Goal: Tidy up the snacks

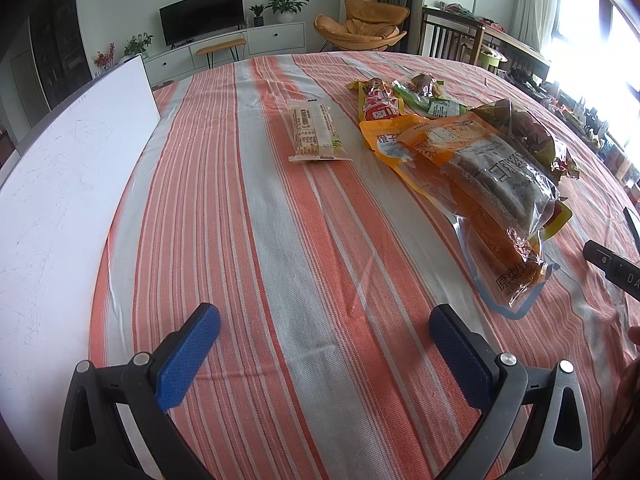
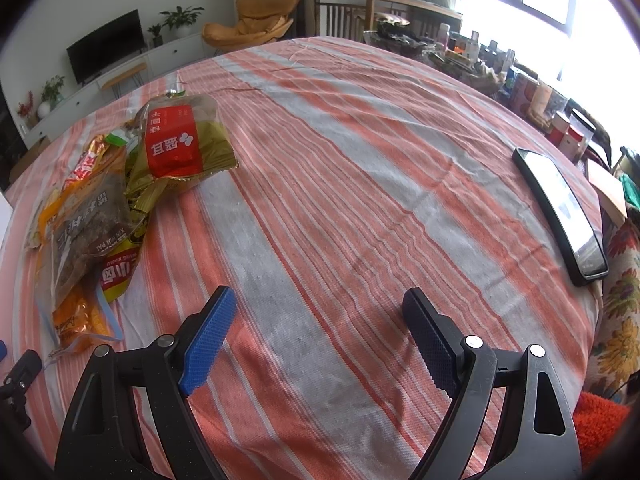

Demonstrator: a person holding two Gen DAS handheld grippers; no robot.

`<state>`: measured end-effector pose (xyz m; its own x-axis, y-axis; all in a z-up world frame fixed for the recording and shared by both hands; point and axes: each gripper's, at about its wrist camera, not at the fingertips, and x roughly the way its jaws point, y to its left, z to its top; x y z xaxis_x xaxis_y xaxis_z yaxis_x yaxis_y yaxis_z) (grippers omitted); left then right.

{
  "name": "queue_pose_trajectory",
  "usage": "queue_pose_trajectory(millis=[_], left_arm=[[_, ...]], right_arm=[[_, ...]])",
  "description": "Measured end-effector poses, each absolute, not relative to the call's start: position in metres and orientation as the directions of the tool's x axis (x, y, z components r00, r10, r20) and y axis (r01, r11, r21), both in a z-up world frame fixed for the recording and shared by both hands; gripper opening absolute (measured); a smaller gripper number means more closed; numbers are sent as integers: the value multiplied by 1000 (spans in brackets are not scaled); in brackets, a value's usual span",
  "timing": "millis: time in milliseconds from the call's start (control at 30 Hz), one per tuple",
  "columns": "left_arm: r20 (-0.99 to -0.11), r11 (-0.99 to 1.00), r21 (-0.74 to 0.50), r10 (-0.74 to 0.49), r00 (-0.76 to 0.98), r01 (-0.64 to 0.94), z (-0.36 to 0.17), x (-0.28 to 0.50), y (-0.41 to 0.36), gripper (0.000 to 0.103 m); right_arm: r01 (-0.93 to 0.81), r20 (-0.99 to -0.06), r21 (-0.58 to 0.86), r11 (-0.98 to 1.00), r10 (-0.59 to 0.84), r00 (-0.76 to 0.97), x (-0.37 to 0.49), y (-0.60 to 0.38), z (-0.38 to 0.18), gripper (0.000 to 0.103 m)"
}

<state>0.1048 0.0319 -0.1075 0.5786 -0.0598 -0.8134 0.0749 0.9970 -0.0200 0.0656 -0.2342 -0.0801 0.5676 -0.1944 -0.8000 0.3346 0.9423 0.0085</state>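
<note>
**Snacks heaped, both claws empty**

The snack pile [image 1: 472,160] lay on my striped tablecloth [image 1: 248,240], one cracker pack [image 1: 316,132] apart to its left. My left gripper [image 1: 324,344] and right gripper [image 2: 320,332] hovered low — jaws spread wide, gripping nothing.

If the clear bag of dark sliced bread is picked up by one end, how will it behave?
The bread bag would probably sag: its film is loose and crinkled. It looks light for its bulk. The slices could squash under a tight pinch, and glossy film may slip.
</note>
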Motion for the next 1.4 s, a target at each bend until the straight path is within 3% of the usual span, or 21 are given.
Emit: queue_pose_trajectory(millis=[633, 733, 867, 1100, 1200, 1300, 1367, 1400], left_arm=[[-816, 997, -19, -61, 575, 80, -109, 106, 31, 103], [-817, 995, -92, -103, 568, 48, -95, 108, 42, 103], [-751, 982, -190, -130, 648, -23, -55, 139, 59, 103], [-819, 985, -164, -103, 564, -58, -65, 240, 52, 102], [-850, 998, -58, -40, 525, -18, -79, 262, 36, 89], [-863, 1000, -26, -20, 504, -6, -88, 271, 30, 73], [-864, 1000, -11, 3, 504, -26, -93, 271, 33, 42], [-854, 999, -6, 13, 520, -35, -93, 267, 36, 36]], right_arm=[[335, -798, 9, 942, -195, 570, 66, -236, -80, 87], [335, -798, 9, 942, -195, 570, 66, -236, -80, 87], [334, -798, 10, 942, -194, 571, 66, -236, -81, 89], [334, -798, 10, 942, -194, 571, 65, -236, -79, 89], [334, -797, 10, 943, -194, 572, 66, -236, -79, 89], [334, -797, 10, 943, -194, 572, 66, -236, -79, 89], [334, -797, 10, 943, -194, 571, 66, -236, -80, 89], [334, -797, 10, 943, -194, 572, 66, -236, -80, 89]])
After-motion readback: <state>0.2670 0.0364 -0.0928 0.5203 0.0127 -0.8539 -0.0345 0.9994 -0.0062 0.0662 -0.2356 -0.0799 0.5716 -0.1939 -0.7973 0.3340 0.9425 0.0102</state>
